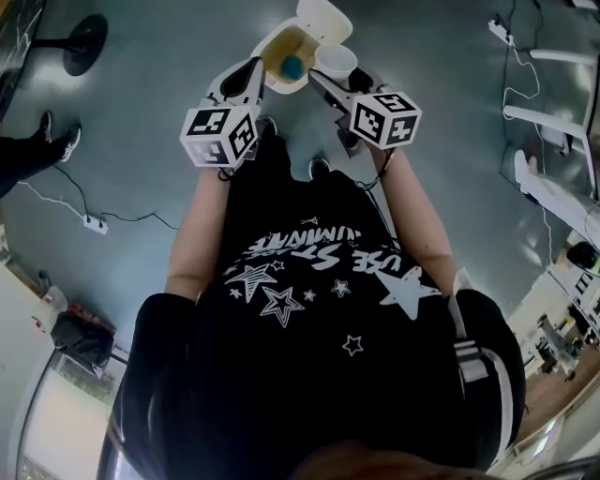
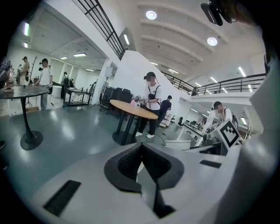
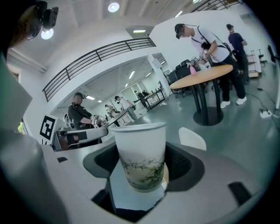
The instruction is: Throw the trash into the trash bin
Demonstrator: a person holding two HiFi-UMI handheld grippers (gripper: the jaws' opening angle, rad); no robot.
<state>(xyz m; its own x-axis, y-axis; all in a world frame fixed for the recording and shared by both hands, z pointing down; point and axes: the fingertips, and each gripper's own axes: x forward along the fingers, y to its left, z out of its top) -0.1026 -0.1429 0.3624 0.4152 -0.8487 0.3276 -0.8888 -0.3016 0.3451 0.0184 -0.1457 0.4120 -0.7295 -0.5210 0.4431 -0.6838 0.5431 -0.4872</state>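
The paper cup (image 3: 140, 144) with its bamboo print stands upright between the pads of my right gripper (image 3: 143, 161), which is clamped on its sides. It hangs at the right rim of the open trash bin (image 1: 265, 45), just below the raised lid (image 1: 323, 19). A blue object (image 1: 293, 66) already lies inside. My left gripper (image 2: 141, 153) has its jaws together near the bin's near-left rim. If I let go here, I think the cup could clip the rim or lid and drop onto the floor (image 1: 141, 112).
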